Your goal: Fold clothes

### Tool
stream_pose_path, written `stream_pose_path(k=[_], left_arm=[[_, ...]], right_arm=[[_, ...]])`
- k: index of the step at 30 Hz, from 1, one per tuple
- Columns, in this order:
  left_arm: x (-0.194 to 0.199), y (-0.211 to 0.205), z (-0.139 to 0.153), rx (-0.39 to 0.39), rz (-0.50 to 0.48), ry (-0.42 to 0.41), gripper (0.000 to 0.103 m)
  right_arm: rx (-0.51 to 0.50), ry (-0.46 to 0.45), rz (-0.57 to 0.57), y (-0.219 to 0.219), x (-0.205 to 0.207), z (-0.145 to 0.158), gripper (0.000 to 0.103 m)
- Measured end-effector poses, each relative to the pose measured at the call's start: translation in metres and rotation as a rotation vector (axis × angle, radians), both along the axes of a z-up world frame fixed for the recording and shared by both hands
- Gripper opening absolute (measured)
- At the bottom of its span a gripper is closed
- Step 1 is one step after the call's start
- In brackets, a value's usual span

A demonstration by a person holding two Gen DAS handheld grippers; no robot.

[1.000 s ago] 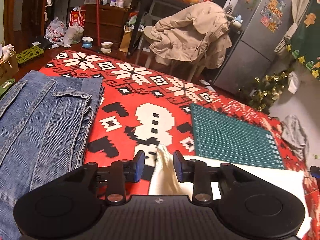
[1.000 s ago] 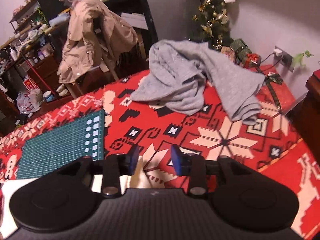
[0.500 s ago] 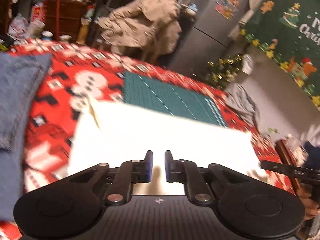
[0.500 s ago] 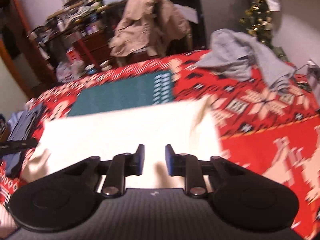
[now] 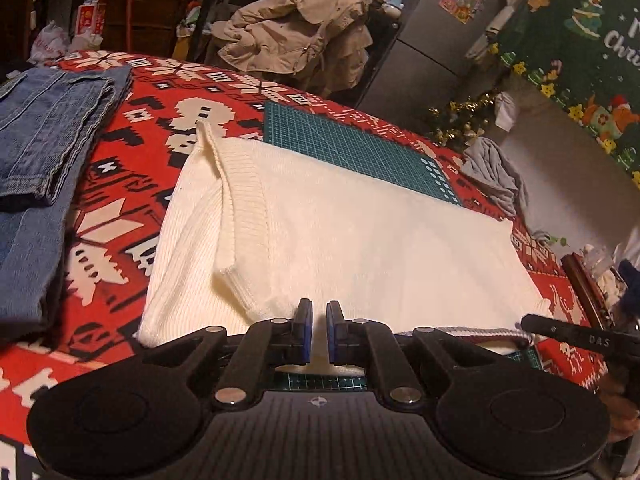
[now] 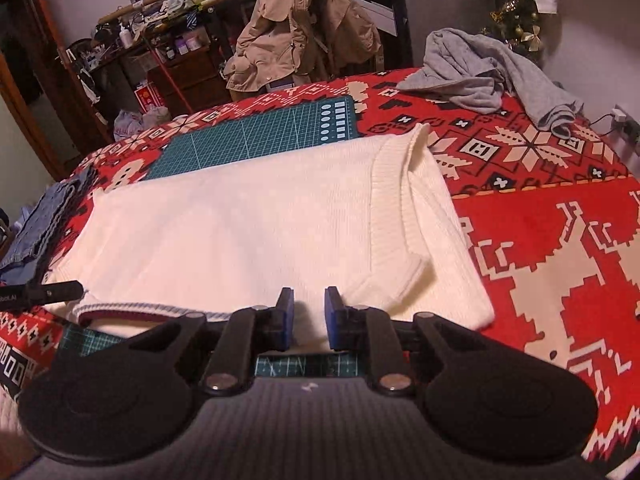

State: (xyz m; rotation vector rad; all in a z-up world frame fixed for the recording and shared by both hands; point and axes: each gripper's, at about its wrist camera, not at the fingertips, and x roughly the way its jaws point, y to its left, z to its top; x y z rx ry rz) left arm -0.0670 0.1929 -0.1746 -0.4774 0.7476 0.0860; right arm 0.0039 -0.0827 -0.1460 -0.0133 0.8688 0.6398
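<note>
A white knit sweater (image 5: 360,240) lies folded flat on the red patterned cloth, with both sleeves folded over its ends; it also shows in the right wrist view (image 6: 260,220). My left gripper (image 5: 316,330) is at the sweater's near edge, jaws a narrow gap apart with nothing visibly between them. My right gripper (image 6: 307,318) is at the same near edge further right, jaws a little apart and empty. The tip of the right gripper (image 5: 576,334) shows in the left wrist view.
Folded blue jeans (image 5: 44,136) lie left of the sweater. A green cutting mat (image 5: 352,144) lies behind it. A crumpled grey garment (image 6: 496,68) lies at the far right of the cloth. A chair with a beige jacket (image 6: 296,28) stands beyond.
Both grippers drew back from the far sweater corners to its near edge. The sweater now lies folded over toward me. Both jaws have narrowed and no longer hold cloth.
</note>
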Motion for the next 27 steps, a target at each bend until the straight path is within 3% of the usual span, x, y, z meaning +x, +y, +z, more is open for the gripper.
stream_pose_path(k=[9,15,23,27], left_arm=[[0.005,-0.018,0.006,0.093,0.002,0.024,0.009],[0.008,-0.024,0.005,0.137,-0.006,0.027,0.01],[0.01,-0.025,0.004,0.155,-0.027,0.037,0.01],[0.01,-0.027,0.004,0.171,-0.034,0.036,0.011]], right_arm=[[-0.04,-0.053,0.041,-0.009,0.006,0.019,0.022],[-0.087,-0.025,0.041,-0.021,0.02,0.0,0.022],[-0.103,-0.016,0.036,-0.027,0.013,0.005,0.025],[-0.113,-0.017,0.031,-0.029,0.007,0.006,0.031]])
